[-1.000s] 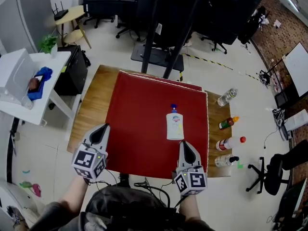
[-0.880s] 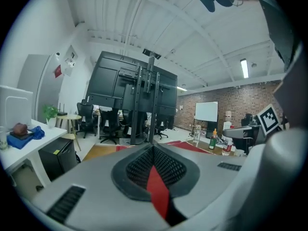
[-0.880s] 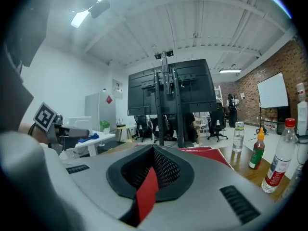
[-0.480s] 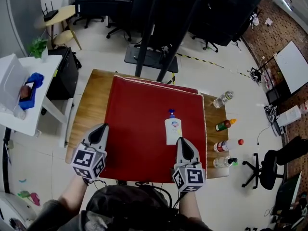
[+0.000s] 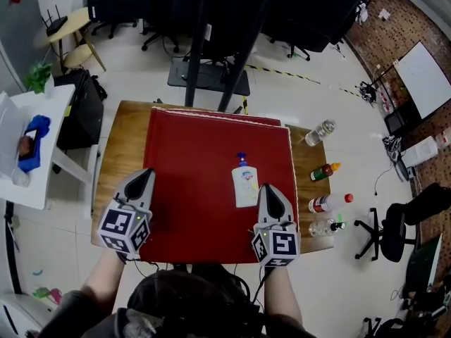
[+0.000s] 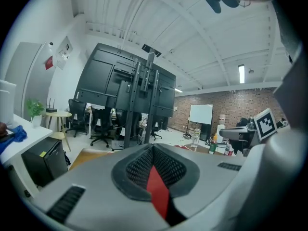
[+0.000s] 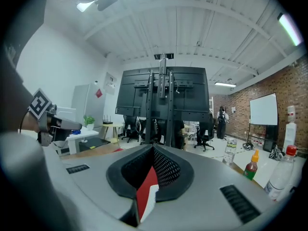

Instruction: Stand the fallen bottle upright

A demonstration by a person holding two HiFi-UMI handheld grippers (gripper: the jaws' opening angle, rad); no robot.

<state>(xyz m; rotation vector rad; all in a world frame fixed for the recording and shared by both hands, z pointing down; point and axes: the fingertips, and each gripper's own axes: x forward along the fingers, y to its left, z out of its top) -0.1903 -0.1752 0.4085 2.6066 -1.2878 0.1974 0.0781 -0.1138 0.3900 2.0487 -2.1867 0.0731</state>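
I see a wooden table [image 5: 116, 153] on a pale floor [image 5: 303, 104]. Beyond the table rises a black metal stand [image 5: 211, 76], with black office chairs [image 5: 127, 5] behind it. Left of the table is a white side table [image 5: 56, 150]. Far to the table's right, a whiteboard [image 5: 421, 83] stands before a brick wall [image 5: 402, 20]. A strip light [image 6: 241, 73] glows overhead.

Label on the fallen soap bottle [image 5: 244, 184] too small for us to read, white side table [image 5: 53, 139] cut off at the picture's left edge, tabletop's [image 5: 116, 153] near edge hidden beneath our head
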